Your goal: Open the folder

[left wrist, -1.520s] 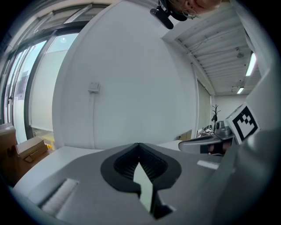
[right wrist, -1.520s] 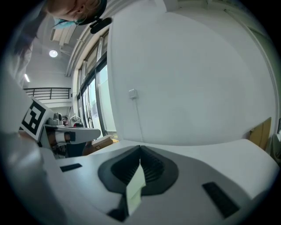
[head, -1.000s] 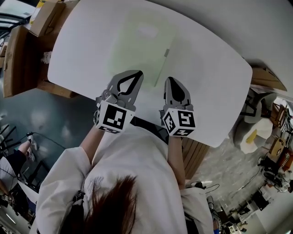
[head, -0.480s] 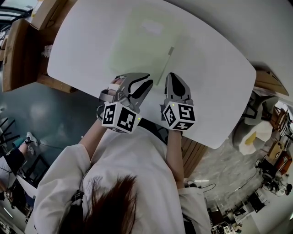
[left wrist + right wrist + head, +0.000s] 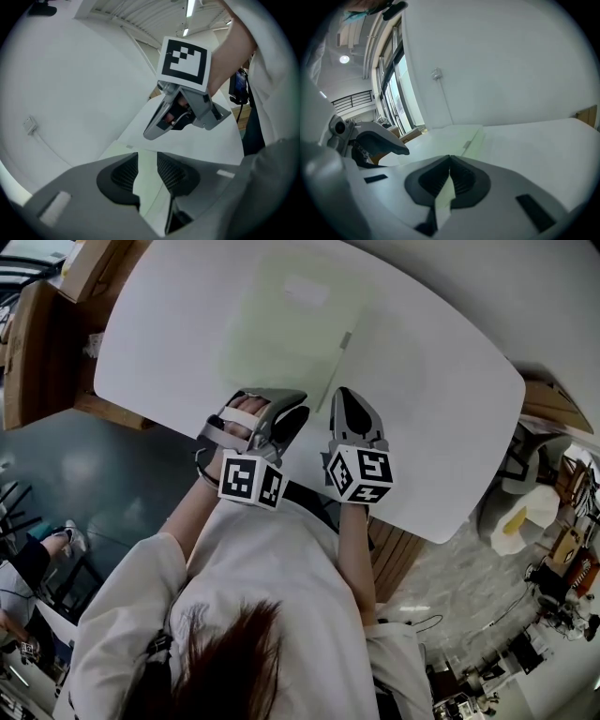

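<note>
Surface: white table (image 5: 441, 399) with rounded corners; dark grey floor (image 5: 122, 465) to its left; brown cardboard boxes (image 5: 94, 268) by the far left corner.
Left pads (image 5: 123, 173): well apart, just been opening; nothing pressed between them, only the pale green folder (image 5: 146, 187) and white tabletop showing through the gap.
Right pads (image 5: 461, 178): tips together; a pale green sliver in the narrow wedge behind the tips; nipped there or merely seen through it, cannot tell.
Left gripper (image 5: 292, 414): tilted onto its side, angled down over the near part of the table, tips near the folder's near edge.
Right gripper (image 5: 339, 397): angled down, tips by the folder's near right corner; close beside the left one, not touching it.
Marker cubes: one at the rear of each gripper, left (image 5: 251, 482) and right (image 5: 359, 474), over the table's near edge.
Left hand (image 5: 246, 423): in the handle, under a white strap.
Folder position: flat on the middle of the table, cover down, ahead of both grippers; white label (image 5: 307, 292) towards the far edge, small grey tab (image 5: 345, 341) on the right edge.
Person: white sleeves (image 5: 122, 615), dark hair at the bottom of the head view.
Wall (image 5: 511, 61): white, with a small socket (image 5: 436, 72) and a cable running down.
</note>
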Demonstrator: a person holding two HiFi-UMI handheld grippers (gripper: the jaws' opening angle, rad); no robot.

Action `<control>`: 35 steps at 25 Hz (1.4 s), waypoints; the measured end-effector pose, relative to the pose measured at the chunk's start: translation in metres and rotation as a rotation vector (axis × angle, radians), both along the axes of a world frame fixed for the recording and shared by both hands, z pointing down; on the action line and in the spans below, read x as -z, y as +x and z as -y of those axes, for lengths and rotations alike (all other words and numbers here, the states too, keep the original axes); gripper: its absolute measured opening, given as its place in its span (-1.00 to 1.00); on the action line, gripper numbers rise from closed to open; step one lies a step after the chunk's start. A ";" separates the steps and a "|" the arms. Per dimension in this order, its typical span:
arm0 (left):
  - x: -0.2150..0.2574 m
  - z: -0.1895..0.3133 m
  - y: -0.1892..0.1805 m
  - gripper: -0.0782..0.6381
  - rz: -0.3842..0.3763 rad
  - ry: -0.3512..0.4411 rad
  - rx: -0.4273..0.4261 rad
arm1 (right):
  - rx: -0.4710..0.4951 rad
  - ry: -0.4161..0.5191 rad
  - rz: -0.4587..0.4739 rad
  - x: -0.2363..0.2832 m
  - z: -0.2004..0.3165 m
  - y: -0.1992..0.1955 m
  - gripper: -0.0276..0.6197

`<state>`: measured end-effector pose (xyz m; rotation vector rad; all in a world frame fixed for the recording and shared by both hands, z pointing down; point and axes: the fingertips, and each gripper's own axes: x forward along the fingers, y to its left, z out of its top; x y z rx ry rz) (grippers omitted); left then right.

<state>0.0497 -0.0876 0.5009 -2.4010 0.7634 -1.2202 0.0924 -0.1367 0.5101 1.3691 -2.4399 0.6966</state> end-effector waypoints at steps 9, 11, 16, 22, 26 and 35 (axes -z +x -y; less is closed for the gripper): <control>-0.044 -0.011 0.005 -0.39 0.145 -0.027 -0.068 | 0.023 -0.032 0.012 -0.017 0.001 -0.003 -0.89; -0.050 -0.010 0.006 -0.39 0.167 -0.027 -0.069 | 0.031 -0.041 0.012 -0.021 0.001 -0.006 -0.89; -0.059 -0.004 0.003 -0.39 0.178 -0.028 -0.049 | 0.029 -0.070 0.043 -0.030 0.001 -0.014 -0.89; -0.057 -0.002 0.003 -0.39 0.209 0.001 -0.071 | 0.036 -0.107 0.023 -0.039 -0.002 -0.018 -0.89; -0.055 -0.001 0.000 -0.37 0.226 0.014 -0.058 | 0.038 -0.105 0.024 -0.039 0.000 -0.020 -0.89; -0.049 0.000 0.000 -0.32 0.245 0.064 -0.041 | 0.022 -0.107 0.021 -0.041 -0.003 -0.013 -0.89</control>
